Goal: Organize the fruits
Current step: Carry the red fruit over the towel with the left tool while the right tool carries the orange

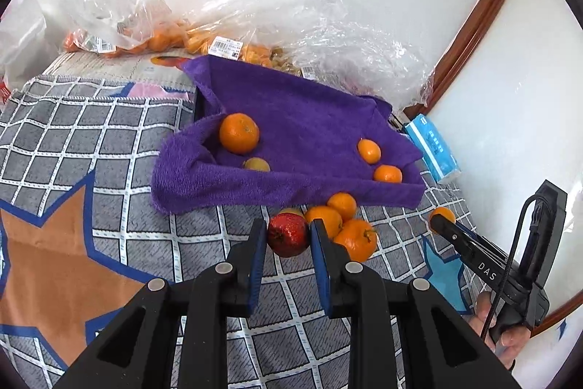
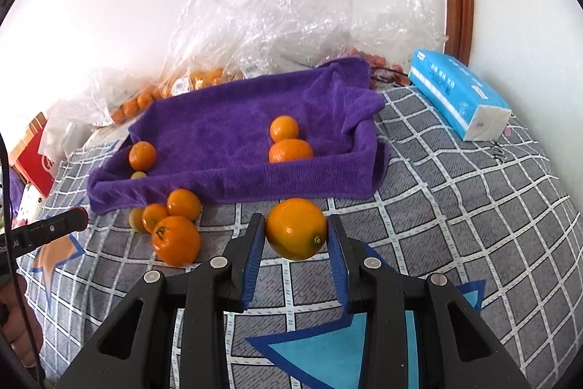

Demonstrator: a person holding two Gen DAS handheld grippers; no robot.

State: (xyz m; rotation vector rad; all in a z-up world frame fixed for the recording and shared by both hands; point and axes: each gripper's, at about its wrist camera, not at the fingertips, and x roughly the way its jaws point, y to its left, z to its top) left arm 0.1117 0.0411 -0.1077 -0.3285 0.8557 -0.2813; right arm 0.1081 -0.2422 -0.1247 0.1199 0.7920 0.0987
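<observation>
In the left wrist view, the left tongs (image 1: pixel 288 236) close their blue pads on a red fruit (image 1: pixel 288 238), one pad touching each side, at the near edge of a cluster of loose oranges (image 1: pixel 356 238) on the grid-patterned bed cover (image 1: pixel 109 141). Just beyond lies a purple towel (image 1: pixel 291 119) draped into a shallow tray shape; inside it a large orange (image 1: pixel 239 133) sits at the left with a small yellowish fruit (image 1: pixel 256 164) just near of it, and two small oranges (image 1: pixel 368 151) lie at the right. Clear plastic bags (image 1: pixel 153 35) with more oranges line the far wall. A blue tissue pack (image 1: pixel 433 148) lies to the right of the towel. At the far right the right tongs (image 1: pixel 441 221) grip an orange.

In the right wrist view, the right tongs (image 2: pixel 296 232) clamp a big orange (image 2: pixel 296 228), both pads touching its sides, just near of the towel's (image 2: pixel 233 130) front edge. To the left, three oranges (image 2: pixel 176 245) and a greenish fruit (image 2: pixel 136 220) cluster on the bed cover (image 2: pixel 455 199). Inside the towel, two oranges (image 2: pixel 290 150) touch one another near the middle, and another orange (image 2: pixel 142 155) with a small fruit beside it lies at the left end. The tissue pack (image 2: pixel 459 93) rests at the far right.
</observation>
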